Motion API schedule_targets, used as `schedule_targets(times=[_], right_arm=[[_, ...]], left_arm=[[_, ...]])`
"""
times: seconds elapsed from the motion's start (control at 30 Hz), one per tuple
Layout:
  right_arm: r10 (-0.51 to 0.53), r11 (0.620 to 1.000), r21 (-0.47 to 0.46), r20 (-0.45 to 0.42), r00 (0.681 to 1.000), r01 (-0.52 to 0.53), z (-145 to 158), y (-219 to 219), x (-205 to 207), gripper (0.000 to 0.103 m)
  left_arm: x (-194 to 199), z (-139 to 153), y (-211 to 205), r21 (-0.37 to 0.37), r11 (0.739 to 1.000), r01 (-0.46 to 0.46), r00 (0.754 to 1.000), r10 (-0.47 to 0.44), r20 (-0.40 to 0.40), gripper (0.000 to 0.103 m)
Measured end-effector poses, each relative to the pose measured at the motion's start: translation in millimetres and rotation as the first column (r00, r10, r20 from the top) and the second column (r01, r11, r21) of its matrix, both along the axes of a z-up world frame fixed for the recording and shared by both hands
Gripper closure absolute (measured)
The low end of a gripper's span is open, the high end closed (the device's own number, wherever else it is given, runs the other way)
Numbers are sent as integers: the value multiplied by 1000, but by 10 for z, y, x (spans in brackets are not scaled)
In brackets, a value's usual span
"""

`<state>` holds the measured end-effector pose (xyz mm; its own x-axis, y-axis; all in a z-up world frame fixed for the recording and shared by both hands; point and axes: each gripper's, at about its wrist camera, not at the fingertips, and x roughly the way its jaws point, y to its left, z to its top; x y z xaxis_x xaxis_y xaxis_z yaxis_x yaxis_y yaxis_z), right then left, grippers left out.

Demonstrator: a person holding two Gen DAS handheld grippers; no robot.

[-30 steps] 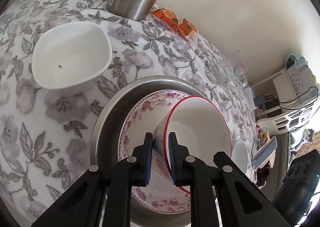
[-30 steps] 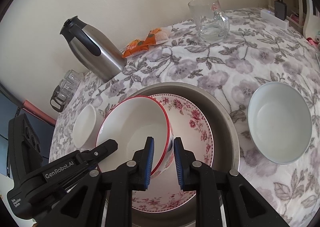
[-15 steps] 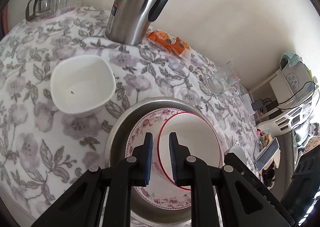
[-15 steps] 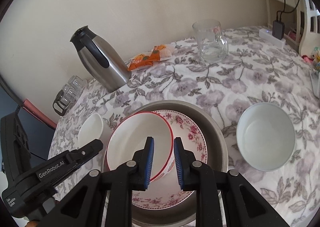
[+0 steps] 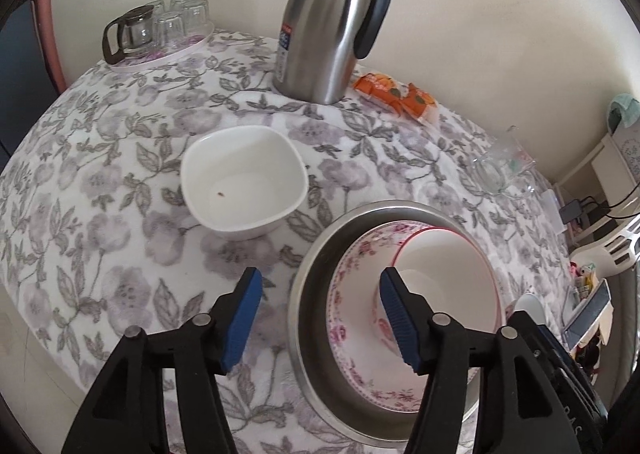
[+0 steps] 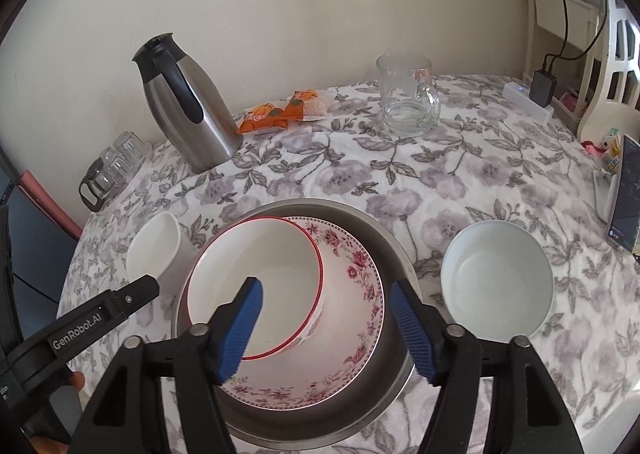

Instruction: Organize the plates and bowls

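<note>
Now both my grippers point steeply down at the table, above the stack of dishes. My left gripper (image 5: 320, 318) hangs over the left edge of the metal basin (image 5: 316, 274); its jaws have just been opening and now stand wide, with nothing pressed between the blue pads (image 5: 244, 318). One pad is over the flowered tablecloth (image 5: 100, 214), the other over the inside of the stack. My right gripper (image 6: 326, 328) is in the same pose on the other side, and its jaws also have just been opening; they stand wide and hold nothing, the near wall of the red-rimmed bowl (image 6: 256, 274) lies under the gap, free of the pads. This bowl sits tilted inside the floral plate (image 6: 352, 294), leaning toward the left side of the right wrist view, and the plate rests in the metal basin. The square white bowl (image 5: 244, 182) stands alone on the cloth, just beside the basin, with a small dark speck inside. The round white bowl (image 6: 498, 286) stands at the other side of the basin, near it but apart. Behind, near the wall, I see the steel thermos jug (image 5: 328, 18), orange snack packets (image 5: 396, 94), a glass mug (image 6: 408, 98) and a tray of small glasses (image 5: 160, 30).
</note>
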<state>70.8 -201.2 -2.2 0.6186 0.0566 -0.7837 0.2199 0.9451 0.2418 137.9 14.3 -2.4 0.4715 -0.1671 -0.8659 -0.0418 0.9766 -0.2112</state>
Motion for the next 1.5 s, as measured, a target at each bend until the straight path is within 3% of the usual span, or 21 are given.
schedule_targets(times=[0.07, 0.27, 0.4, 0.6, 0.73, 1.3, 1.5], right_arm=[[-3, 1000, -11, -5, 1000, 3, -3, -1, -1, 23], [-4, 999, -32, -10, 1000, 4, -8, -3, -7, 13], [-7, 998, -57, -14, 1000, 6, -5, 3, -8, 1], [-13, 996, -88, -21, 1000, 11, -15, 0, -9, 0], [-9, 994, -105, -34, 999, 6, -38, 4, -1, 0], [-5, 994, -109, -50, 999, -1, -51, 21, -13, 0], [39, 993, -115, -24, 999, -41, 4, 163, 0, 0]], left_arm=[[0, -17, 19, 20, 1000, -12, 1000, 12, -7, 27], [-18, -18, 89, 39, 998, -46, 999, 46, -9, 18], [-23, -11, 103, 52, 997, -58, 998, 59, -4, 17], [-26, -16, 111, 58, 996, -64, 998, 64, -4, 17], [-37, -10, 96, 89, 994, -66, 998, 65, 13, 1], [-28, -9, 134, 119, 992, -41, 999, 40, 6, 1], [9, -32, 485, 96, 986, -133, 991, 135, -11, 1]])
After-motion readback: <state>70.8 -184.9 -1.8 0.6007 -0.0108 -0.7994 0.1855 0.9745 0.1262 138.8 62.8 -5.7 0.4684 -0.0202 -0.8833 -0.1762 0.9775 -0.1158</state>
